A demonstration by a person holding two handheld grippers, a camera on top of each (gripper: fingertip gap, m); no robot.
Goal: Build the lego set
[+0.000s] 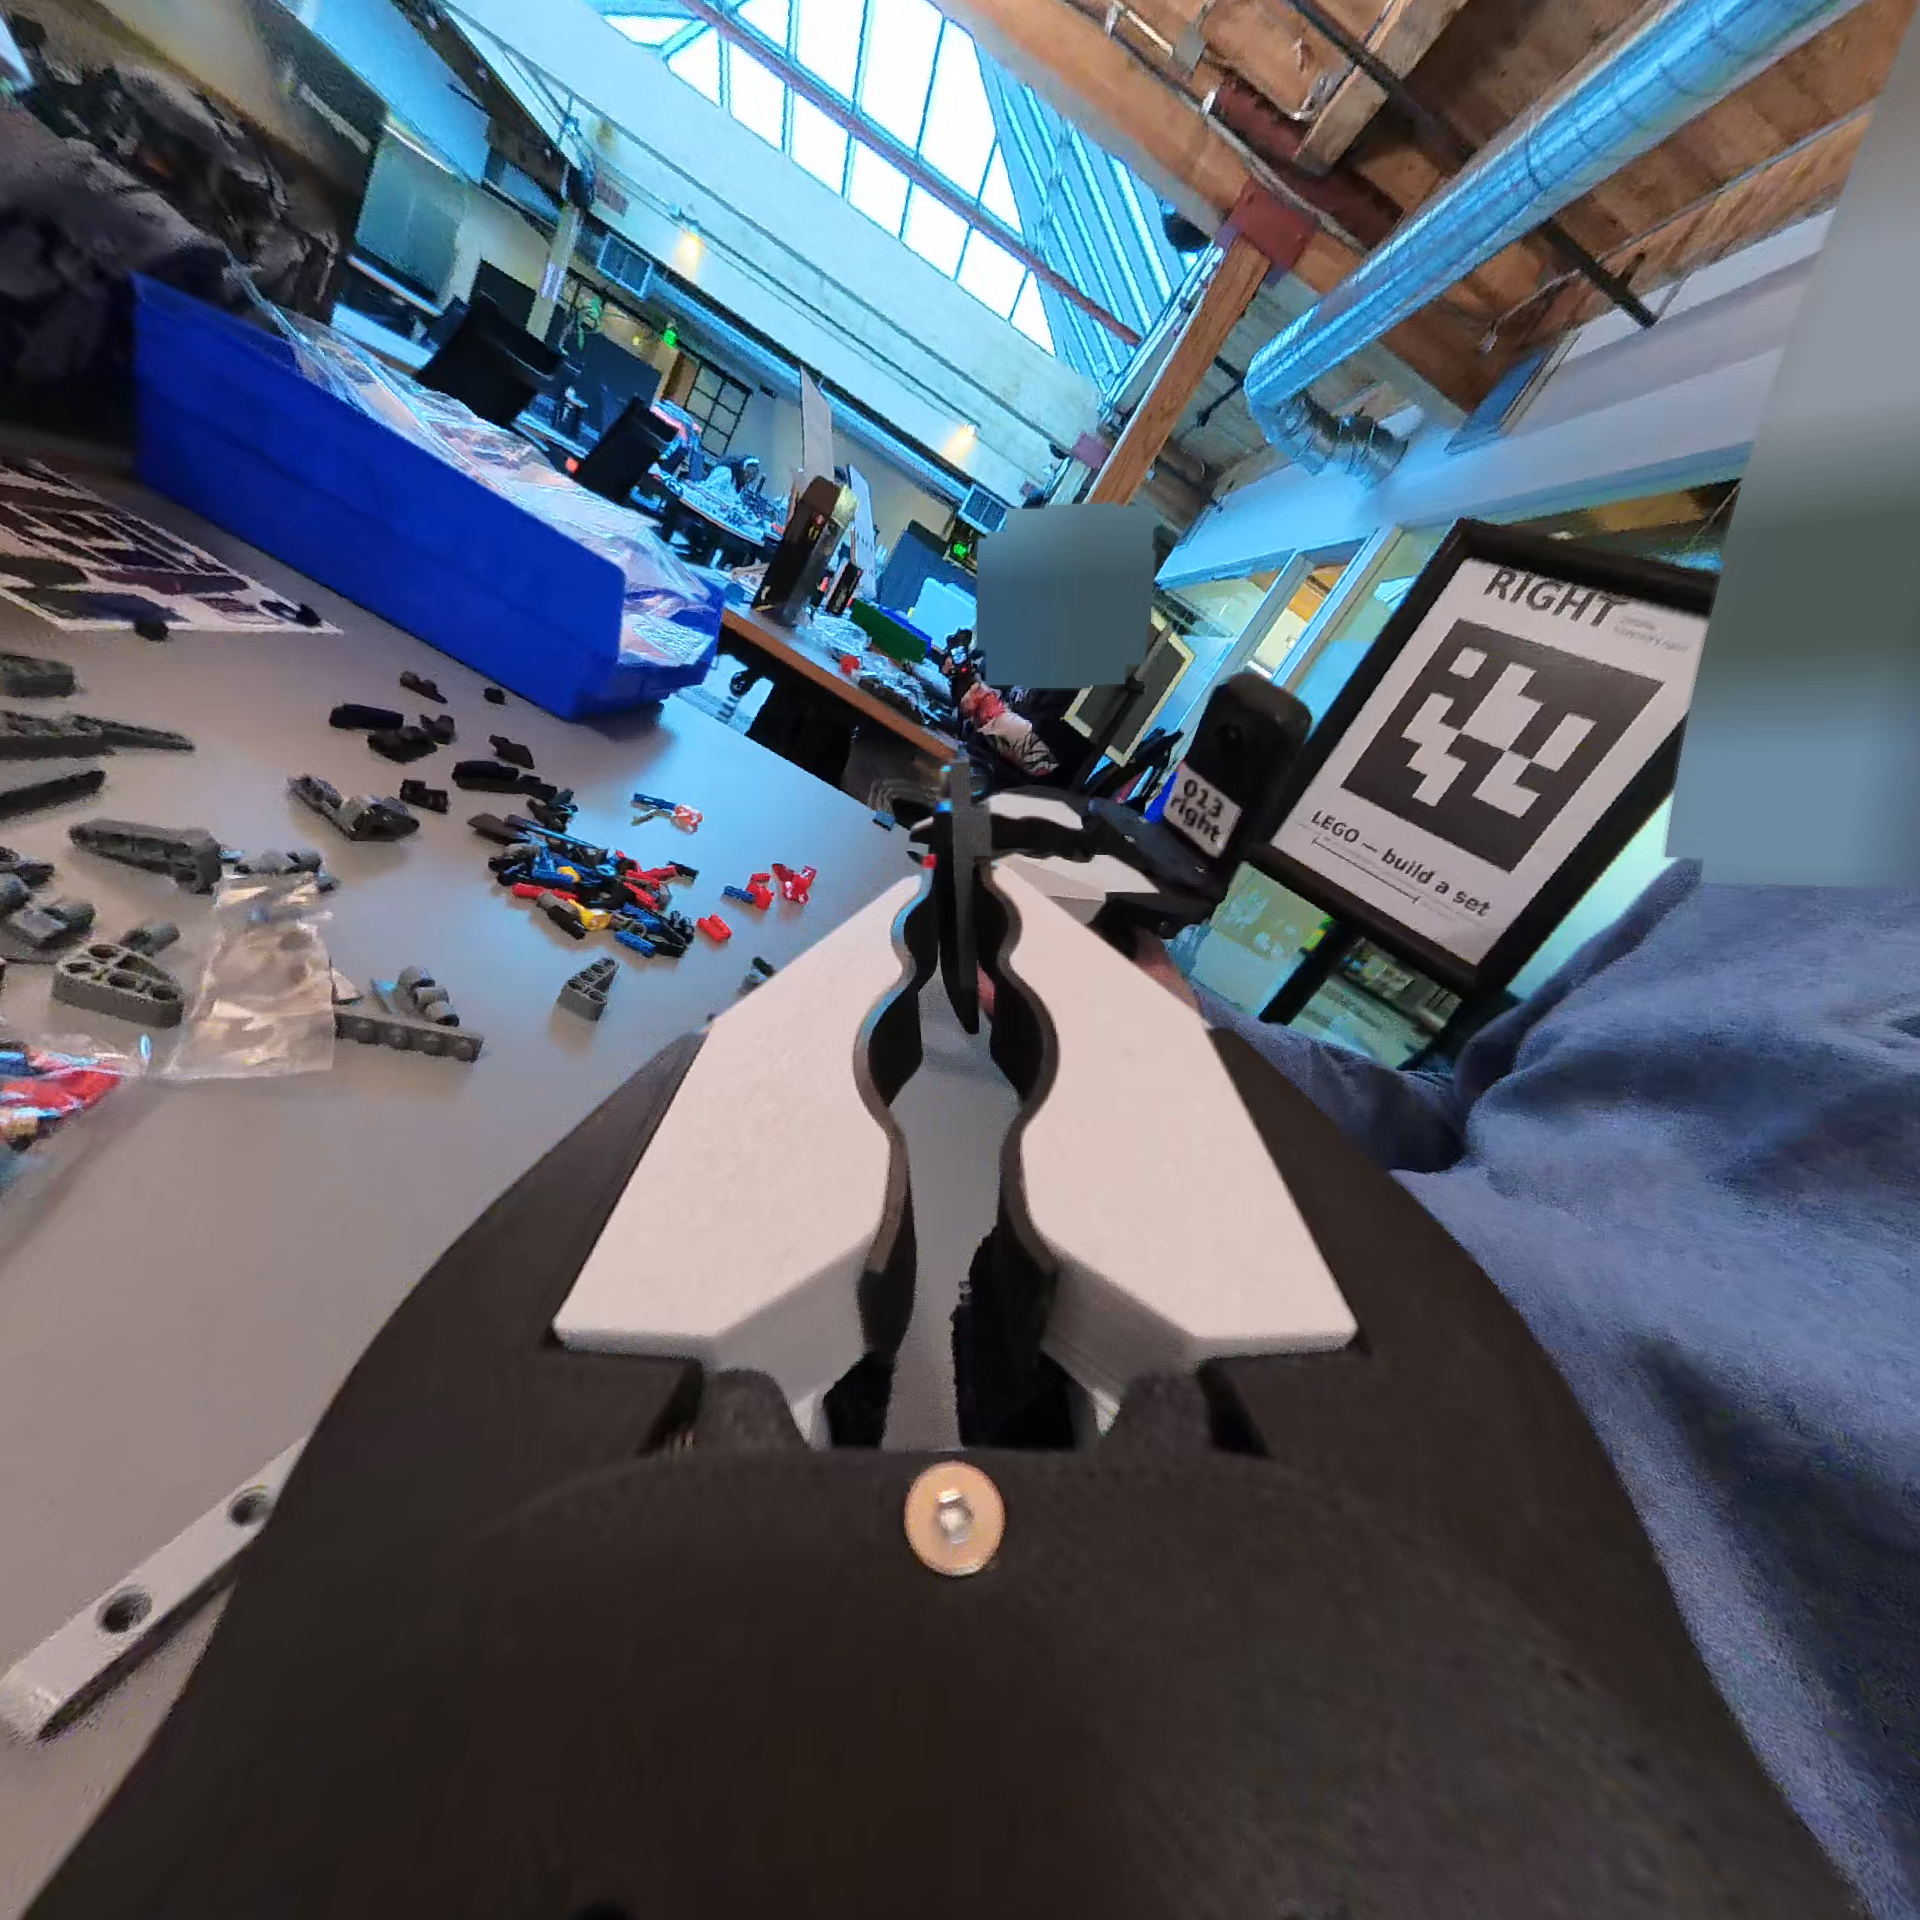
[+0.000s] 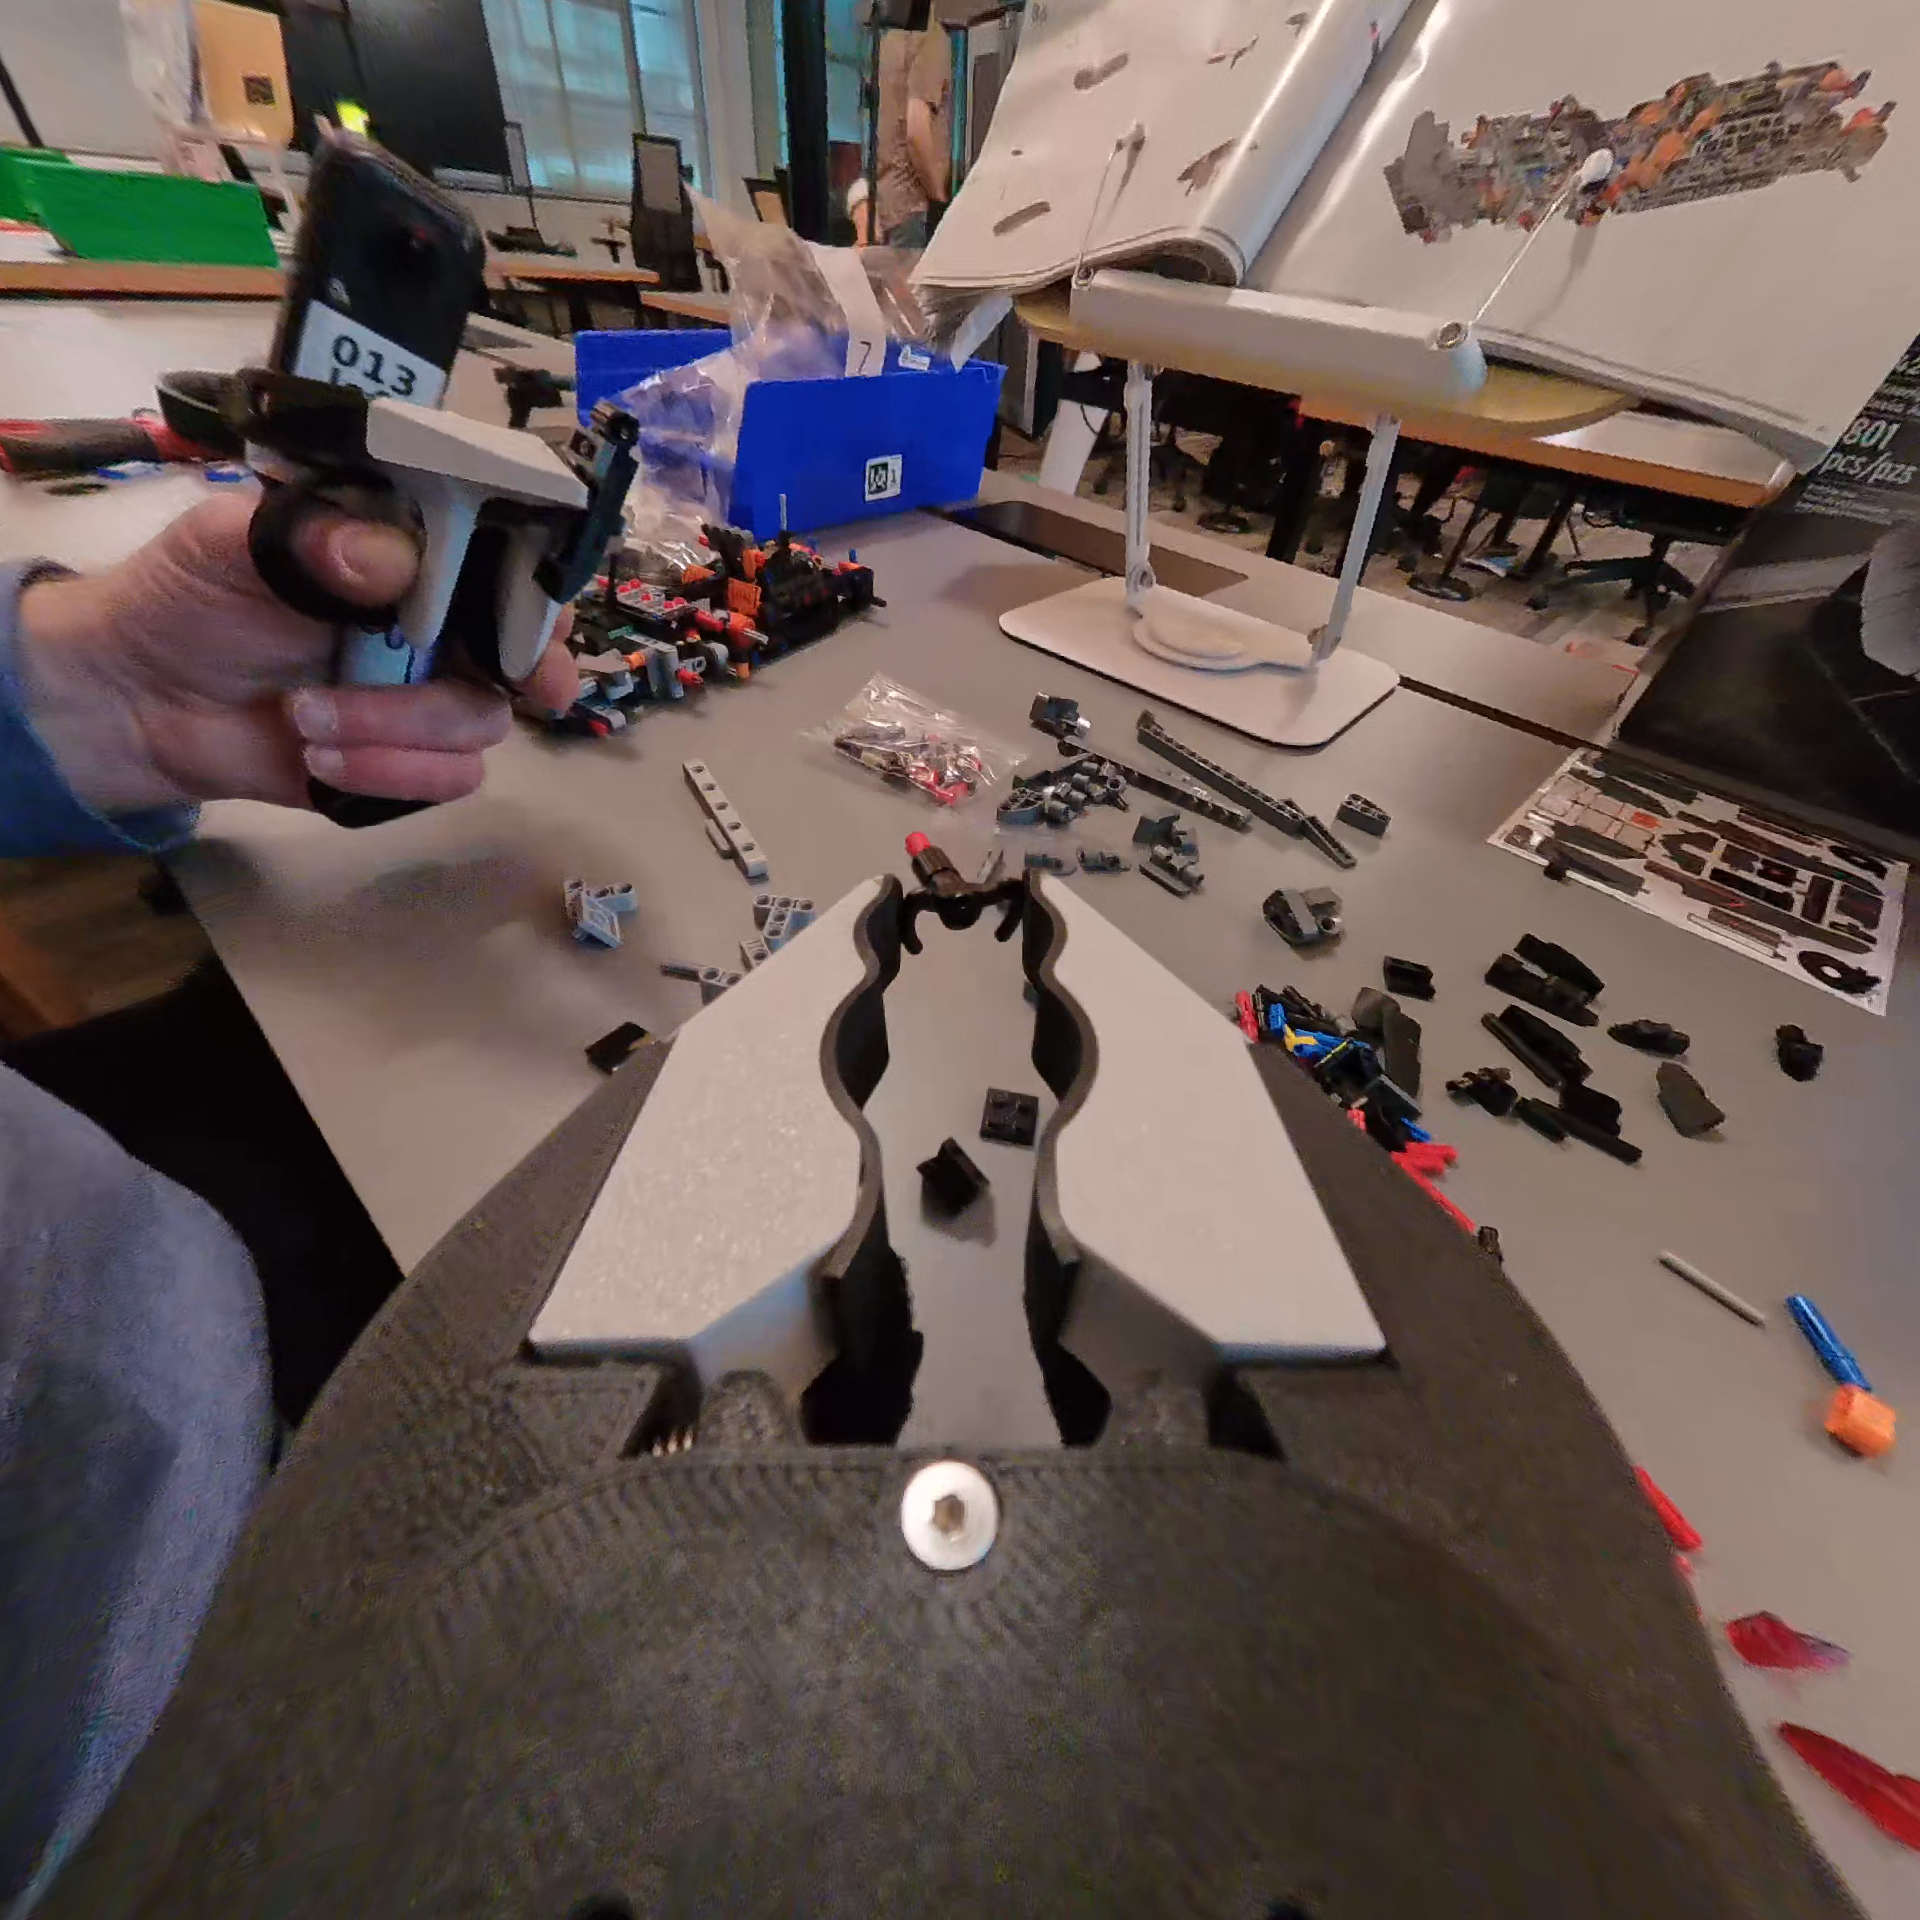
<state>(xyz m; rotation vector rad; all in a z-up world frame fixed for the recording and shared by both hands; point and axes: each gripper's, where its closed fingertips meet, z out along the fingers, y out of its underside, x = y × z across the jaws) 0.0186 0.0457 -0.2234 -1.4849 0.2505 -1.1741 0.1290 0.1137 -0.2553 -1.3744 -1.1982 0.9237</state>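
A thin dark flat piece (image 1: 961, 914) is pinched upright at the tips of the left claw (image 1: 954, 883), raised above the counter (image 1: 312, 1195). A small black connector with a red pin (image 2: 951, 894) is pinched by the right claw (image 2: 954, 902). Loose pieces (image 2: 1538, 1039) are scattered over the counter; the partly built model (image 2: 717, 613) sits before the blue bin (image 2: 862, 436).

Two grippers: left gripper (image 2: 582, 499) and right gripper (image 2: 956, 894). One blue bin (image 2: 852, 436). One book stand (image 2: 1226, 634). One open book (image 2: 1351, 156). One sticker sheet (image 2: 1714, 883). One orange and blue tool (image 2: 1839, 1382). Many small bricks (image 2: 1340, 1060), too many to count.
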